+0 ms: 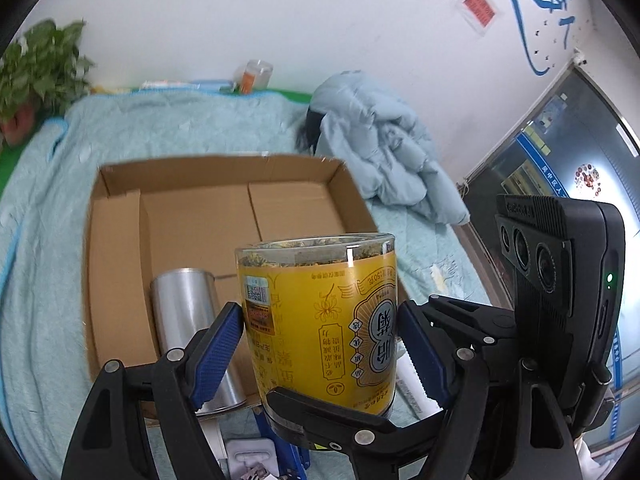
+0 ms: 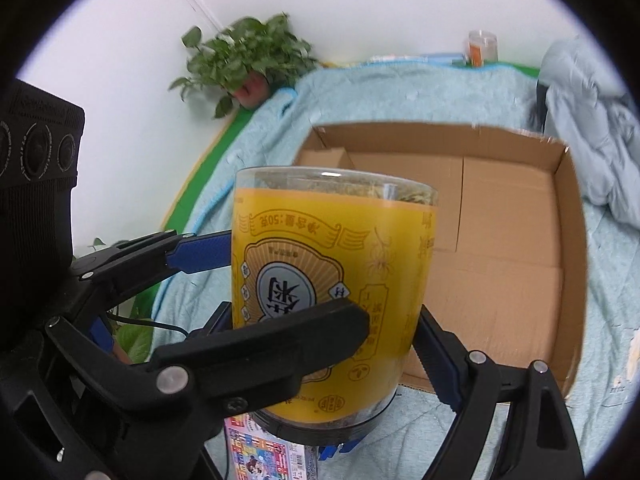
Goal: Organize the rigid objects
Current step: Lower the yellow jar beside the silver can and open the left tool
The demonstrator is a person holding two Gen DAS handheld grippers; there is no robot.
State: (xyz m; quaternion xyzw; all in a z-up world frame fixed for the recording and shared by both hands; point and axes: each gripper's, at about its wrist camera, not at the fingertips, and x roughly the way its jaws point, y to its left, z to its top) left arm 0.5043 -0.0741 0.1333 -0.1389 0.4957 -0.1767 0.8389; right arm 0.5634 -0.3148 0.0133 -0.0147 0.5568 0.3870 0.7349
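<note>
A clear jar with a yellow label [image 1: 320,320], upside down, is held between both grippers above the near edge of an open cardboard box [image 1: 120,280]. My left gripper [image 1: 320,344] is shut on the jar, blue pads on both sides. In the right wrist view the same jar [image 2: 328,292] fills the centre, and my right gripper [image 2: 324,344] closes around it; the left gripper's fingers [image 2: 200,256] cross in front. A silver can [image 1: 188,320] lies in the box's near left corner. The box [image 2: 500,240] is otherwise bare.
The box sits on a light blue blanket [image 1: 40,280]. A crumpled blue jacket [image 1: 384,152] lies at the back right. A potted plant [image 2: 248,64] and a small orange-labelled jar [image 1: 254,76] stand by the wall. A colourful package [image 2: 268,456] lies below the jar.
</note>
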